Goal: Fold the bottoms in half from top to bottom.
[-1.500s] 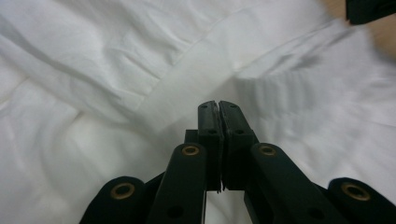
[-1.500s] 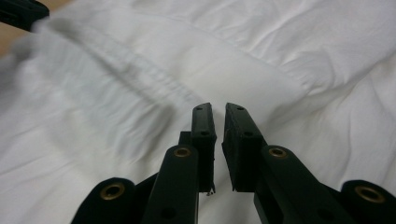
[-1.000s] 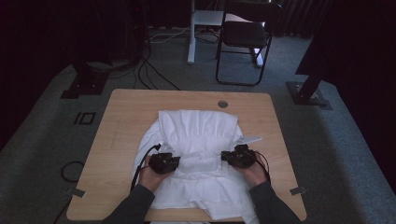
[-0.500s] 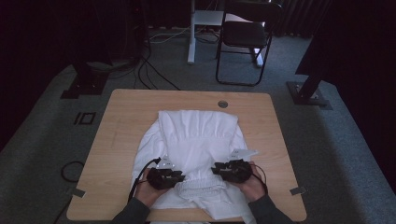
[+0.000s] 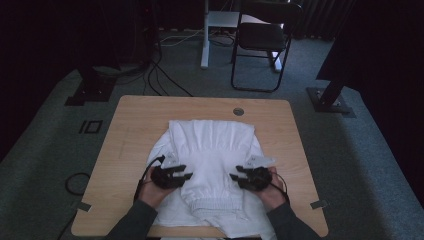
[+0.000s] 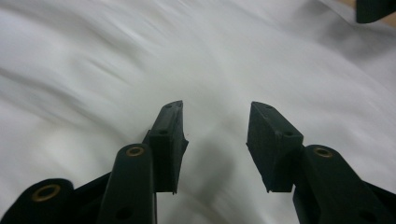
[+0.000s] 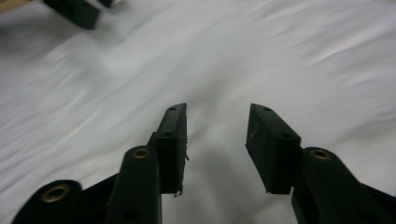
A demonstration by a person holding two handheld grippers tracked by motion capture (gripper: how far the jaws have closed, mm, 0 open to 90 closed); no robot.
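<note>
1. Left gripper (image 5: 186,175): black body, pale top plate, black trailing cable.
2. Right gripper (image 5: 234,176): matching black build; jaws carry brass-ringed screw holes.
3. Forearms: dark grey sleeves (image 5: 131,223).

A wooden bench (image 5: 130,150) is seen on grey carpet (image 5: 45,165). A round grommet (image 5: 238,111) is set near the bench's far edge, toward the right corner. A black chair (image 5: 262,42) is placed beyond the far edge, with a white post (image 5: 204,35) just beside it. Cables (image 5: 165,75) are strewn past the far left corner. A black stand foot (image 5: 330,100) is seen off the far right corner.
</note>
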